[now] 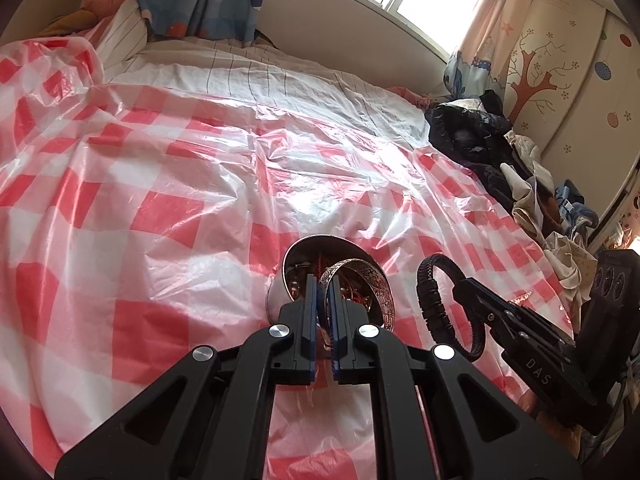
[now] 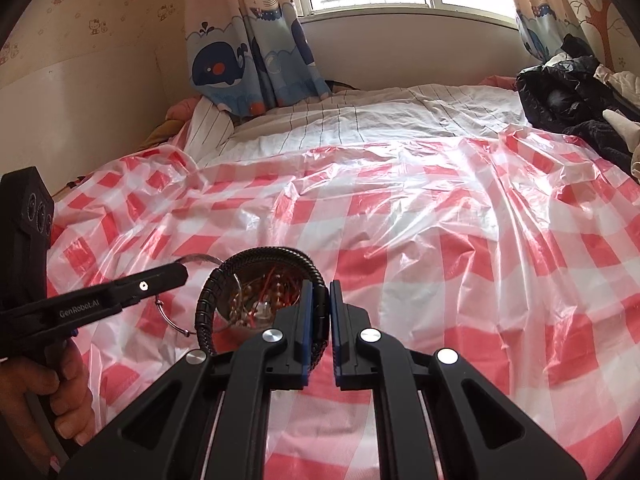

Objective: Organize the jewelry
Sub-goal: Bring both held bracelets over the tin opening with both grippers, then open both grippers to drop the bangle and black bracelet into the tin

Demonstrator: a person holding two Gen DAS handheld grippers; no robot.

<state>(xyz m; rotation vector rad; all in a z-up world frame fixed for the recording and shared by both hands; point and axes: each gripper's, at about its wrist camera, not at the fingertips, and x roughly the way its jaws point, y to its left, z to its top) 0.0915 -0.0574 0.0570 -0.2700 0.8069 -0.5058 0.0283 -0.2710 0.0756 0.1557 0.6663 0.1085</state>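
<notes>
The left gripper (image 1: 324, 292) reaches forward over the bed, its jaws closed on an engraved silver bangle (image 1: 360, 280) above a metal bowl (image 1: 276, 296) full of jewelry on the checkered plastic sheet (image 1: 160, 200) near the bed's front edge. The right gripper (image 2: 321, 300) pinches a black braided bracelet (image 2: 208, 296) beside the bowl. The left gripper reads "GenRobot.AI", the right "DAS".

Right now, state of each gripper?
Left gripper: shut on silver bangle.
Right gripper: shut on black bracelet.
</notes>
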